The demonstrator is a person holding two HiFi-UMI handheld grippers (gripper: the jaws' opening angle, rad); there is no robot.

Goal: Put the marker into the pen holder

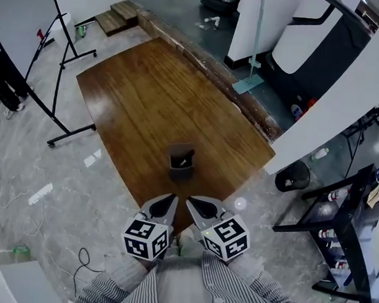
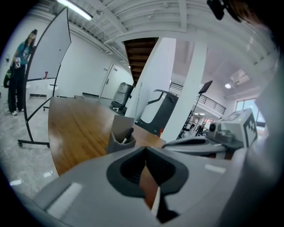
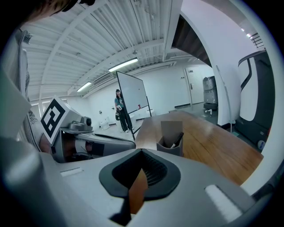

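Note:
A grey pen holder (image 1: 180, 167) stands near the front end of the brown wooden table (image 1: 148, 91), with a black marker (image 1: 185, 160) leaning inside it. Both grippers hover side by side at the table's near edge, short of the holder. My left gripper (image 1: 171, 198) is shut with nothing in it, and so is my right gripper (image 1: 191, 202). The left gripper view has the holder (image 2: 117, 141) and the marker (image 2: 128, 134) beyond the closed left gripper (image 2: 145, 149). Ahead of the closed right gripper (image 3: 141, 152), the right gripper view shows the holder (image 3: 170, 145) and the marker (image 3: 178, 139).
A whiteboard on a wheeled stand (image 1: 26, 21) is left of the table, and a person (image 3: 120, 110) stands by it. A treadmill (image 1: 317, 46) and a white pillar (image 1: 260, 22) are beyond the table. A black bin (image 1: 293, 177) and a black shelf rack (image 1: 348, 227) are to the right.

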